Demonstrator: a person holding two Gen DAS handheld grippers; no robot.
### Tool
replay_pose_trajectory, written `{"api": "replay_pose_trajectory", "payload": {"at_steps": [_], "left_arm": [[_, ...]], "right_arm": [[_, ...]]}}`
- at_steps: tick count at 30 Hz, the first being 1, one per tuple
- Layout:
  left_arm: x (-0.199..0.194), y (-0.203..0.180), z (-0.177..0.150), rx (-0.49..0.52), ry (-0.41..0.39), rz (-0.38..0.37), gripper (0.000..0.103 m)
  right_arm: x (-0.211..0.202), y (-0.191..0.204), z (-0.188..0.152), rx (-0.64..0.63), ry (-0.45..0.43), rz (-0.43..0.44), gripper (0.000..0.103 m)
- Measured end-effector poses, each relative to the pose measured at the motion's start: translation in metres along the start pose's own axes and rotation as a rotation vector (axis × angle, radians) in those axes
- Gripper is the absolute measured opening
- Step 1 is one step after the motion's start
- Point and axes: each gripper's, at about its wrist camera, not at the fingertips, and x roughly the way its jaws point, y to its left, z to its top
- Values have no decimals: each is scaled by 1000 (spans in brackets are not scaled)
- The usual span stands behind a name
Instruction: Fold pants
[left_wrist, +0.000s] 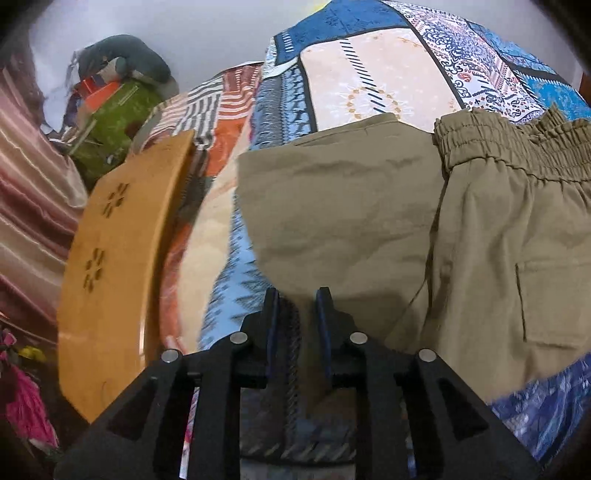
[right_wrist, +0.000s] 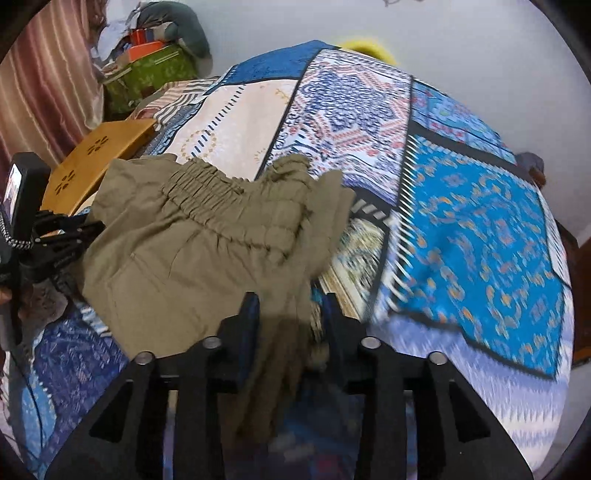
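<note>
Olive-khaki pants (left_wrist: 369, 206) lie partly folded on a patterned bedspread (left_wrist: 369, 85), with the elastic waistband (left_wrist: 517, 147) at the far right and a leg panel laid over the seat. My left gripper (left_wrist: 298, 295) is shut on a bunched edge of the pants at their near left. In the right wrist view the pants (right_wrist: 192, 251) lie left of centre, waistband (right_wrist: 221, 206) up. My right gripper (right_wrist: 291, 302) is shut on a gathered fold of the pants at their near right edge. The left gripper (right_wrist: 59, 236) shows at the left of that view.
A wooden lap table (left_wrist: 118, 258) with flower cut-outs stands on the bed to the left. A green box (left_wrist: 114, 122) and piled clothes sit beyond it by a striped curtain (left_wrist: 26, 206). The blue patterned bedspread (right_wrist: 480, 240) stretches away to the right.
</note>
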Motion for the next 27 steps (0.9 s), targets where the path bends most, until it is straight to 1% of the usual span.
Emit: {"api": "replay_pose_trajectory", "payload": {"at_steps": [1, 2, 5, 8, 9, 11, 12, 13, 14, 18, 20, 21, 25, 26, 27], "left_arm": [[-8, 1, -2, -4, -1, -9, 22], [-21, 3, -5, -12, -12, -36, 22], [-59, 6, -9, -21, -59, -90, 22], [-122, 3, -19, -14, -151, -146, 22], [-147, 1, -22, -5, -191, -158, 22], [-189, -1, -28, 0, -258, -176, 22], [-216, 0, -35, -7, -299, -204, 22], [-244, 1, -42, -14, -337, -233, 22], [-260, 1, -46, -19, -360, -245, 22], [-353, 9, -80, -33, -517, -294, 22], [-389, 13, -96, -39, -577, -312, 22], [-411, 15, -110, -43, -613, -322, 22], [-467, 16, -151, -41, -722, -301, 23], [-479, 15, -162, -37, -753, -294, 24], [-491, 14, -176, -32, -785, -287, 29]], "right_arm": [[-10, -1, -4, 2, -6, -2, 35], [-18, -1, -5, 3, -14, -5, 35], [-54, 4, -10, -16, -63, -9, 35], [-102, 11, -14, -17, -138, 3, 35], [-125, 15, -16, -16, -178, 9, 35], [-156, 20, -18, -13, -235, 22, 35], [-179, 25, -22, -12, -278, 30, 35], [-191, 28, -23, -14, -302, 30, 35], [-212, 34, -27, -20, -341, 32, 35], [-274, 54, -49, -29, -470, 57, 35], [-303, 65, -63, -36, -532, 73, 35], [-316, 72, -70, -43, -560, 77, 35], [-363, 95, -107, -58, -673, 110, 35], [-372, 100, -116, -66, -699, 104, 35], [-382, 106, -125, -72, -728, 103, 35]]}}
